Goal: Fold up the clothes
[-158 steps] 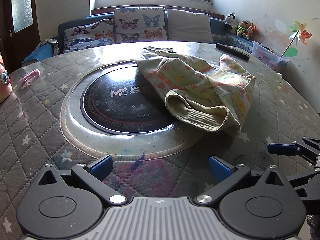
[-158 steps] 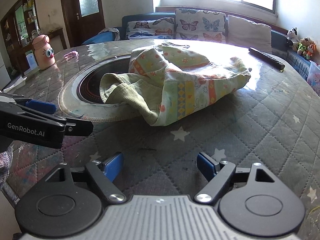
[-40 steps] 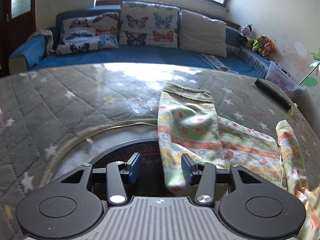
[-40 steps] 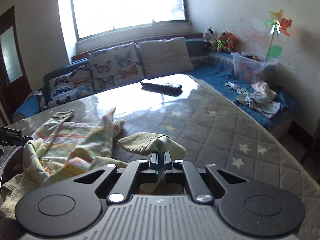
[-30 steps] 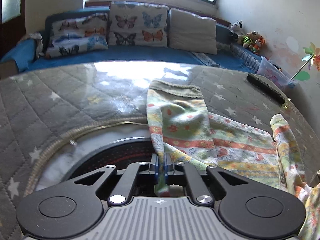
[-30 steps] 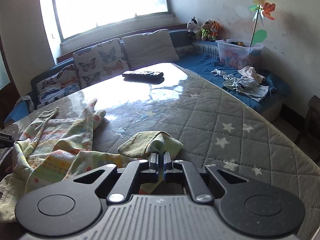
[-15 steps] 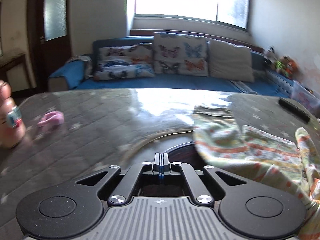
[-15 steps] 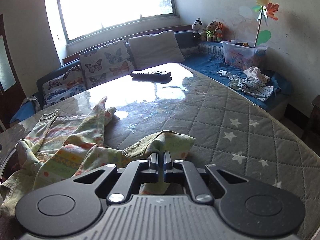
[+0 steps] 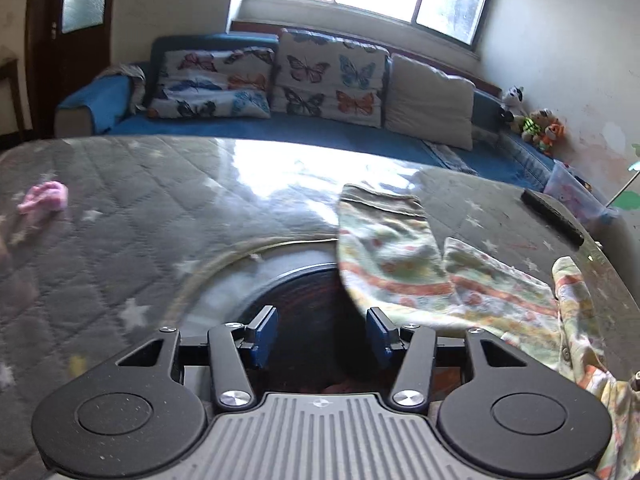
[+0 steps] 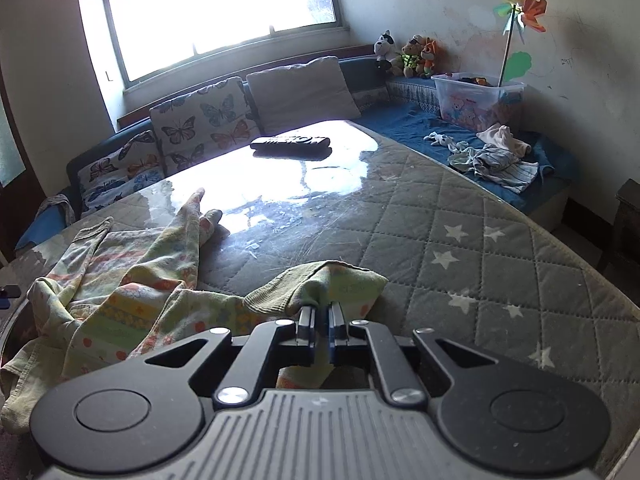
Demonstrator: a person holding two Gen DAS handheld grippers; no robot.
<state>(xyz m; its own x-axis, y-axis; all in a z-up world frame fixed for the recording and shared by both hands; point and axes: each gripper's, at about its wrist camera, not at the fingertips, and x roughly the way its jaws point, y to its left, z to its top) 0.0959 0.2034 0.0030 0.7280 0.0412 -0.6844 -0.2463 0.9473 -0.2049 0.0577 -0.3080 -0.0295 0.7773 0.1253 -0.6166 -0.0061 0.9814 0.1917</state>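
Pale-green patterned cotton garment [image 10: 132,292] sprawls on the quilted grey tabletop [image 10: 500,248]; right hand-held gripper [image 10: 320,326] clamps its ribbed cuff, left hand-held gripper [image 9: 322,334] gapes empty at the garment's 9 o'clock.

Each wrist view shows the same hardware. The left black two-finger gripper [image 9: 322,334] has blue rectangular pads [image 9: 264,330] at the tips of slim black linkage bars, each bar pinned with a round silver screw. Beside those screws sit two large matte black round discs with recessed circles, flanking a grey ribbed plate. The right black two-finger gripper [image 10: 321,330] is built alike, dust-speckled.
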